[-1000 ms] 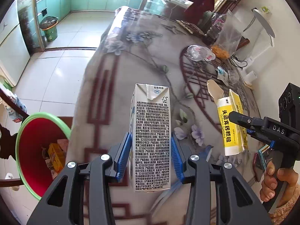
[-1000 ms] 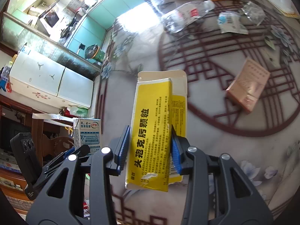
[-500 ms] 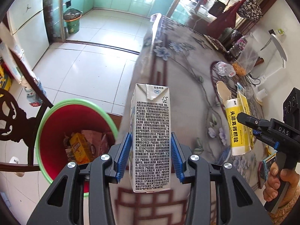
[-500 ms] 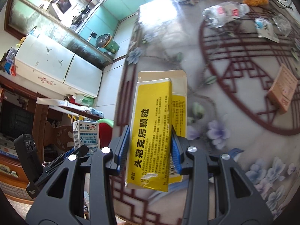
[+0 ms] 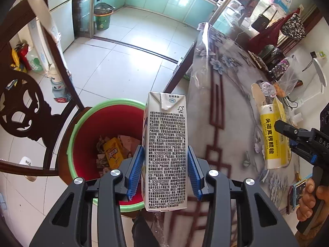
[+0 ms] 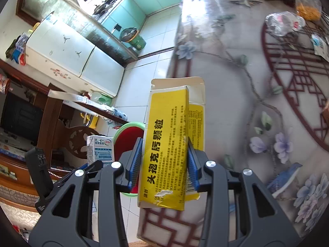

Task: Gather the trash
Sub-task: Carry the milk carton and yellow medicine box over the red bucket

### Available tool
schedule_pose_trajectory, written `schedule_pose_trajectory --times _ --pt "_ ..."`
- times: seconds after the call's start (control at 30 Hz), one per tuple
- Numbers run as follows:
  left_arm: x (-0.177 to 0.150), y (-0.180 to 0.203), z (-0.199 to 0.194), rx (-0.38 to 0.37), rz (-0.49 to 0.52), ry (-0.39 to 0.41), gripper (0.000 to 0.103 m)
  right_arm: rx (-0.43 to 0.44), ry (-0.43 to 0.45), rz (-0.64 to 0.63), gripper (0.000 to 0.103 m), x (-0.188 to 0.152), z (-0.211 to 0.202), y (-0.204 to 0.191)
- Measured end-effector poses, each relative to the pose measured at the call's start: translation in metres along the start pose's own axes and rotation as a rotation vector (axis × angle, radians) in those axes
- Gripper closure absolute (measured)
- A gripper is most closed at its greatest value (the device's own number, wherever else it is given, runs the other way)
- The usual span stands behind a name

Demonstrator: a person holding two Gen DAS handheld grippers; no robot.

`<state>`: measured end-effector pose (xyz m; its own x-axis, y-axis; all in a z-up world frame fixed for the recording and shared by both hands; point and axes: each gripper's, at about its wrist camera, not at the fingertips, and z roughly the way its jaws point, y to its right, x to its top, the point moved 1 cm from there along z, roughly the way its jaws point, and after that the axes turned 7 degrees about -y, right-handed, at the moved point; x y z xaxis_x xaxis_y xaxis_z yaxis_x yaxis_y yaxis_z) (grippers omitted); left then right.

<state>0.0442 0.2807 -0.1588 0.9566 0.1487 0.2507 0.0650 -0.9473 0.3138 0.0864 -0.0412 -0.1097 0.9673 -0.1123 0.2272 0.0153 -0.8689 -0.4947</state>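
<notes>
A white rectangular milk carton [image 5: 165, 152] is clamped upright in the left tool [image 5: 164, 171], held at the near rim of the red plastic bin with a green rim [image 5: 82, 115], beside the floral-covered desk [image 5: 226, 107]. A yellow cardboard medicine box [image 6: 168, 146] is pinched in the right tool [image 6: 163, 164] over the desk edge. The dropping step is judged in hand: next, the carton must be carried over the bin's opening and released.
</notes>
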Motion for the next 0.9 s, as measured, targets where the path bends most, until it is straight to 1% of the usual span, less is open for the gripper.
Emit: schedule_pose_trajectory --times 0.47,0.9 --pt "-0.006 -0.046 0.01 0.04 -0.079 -0.028 0.064 0.012 -0.05 -0.14 0.064 -0.004 0.025 -0.067" --pt "-0.006 -0.064 0.024 0.06 -0.109 -0.063 0.064 0.016 -0.095 -0.199 0.064 -0.004 0.043 -0.096"
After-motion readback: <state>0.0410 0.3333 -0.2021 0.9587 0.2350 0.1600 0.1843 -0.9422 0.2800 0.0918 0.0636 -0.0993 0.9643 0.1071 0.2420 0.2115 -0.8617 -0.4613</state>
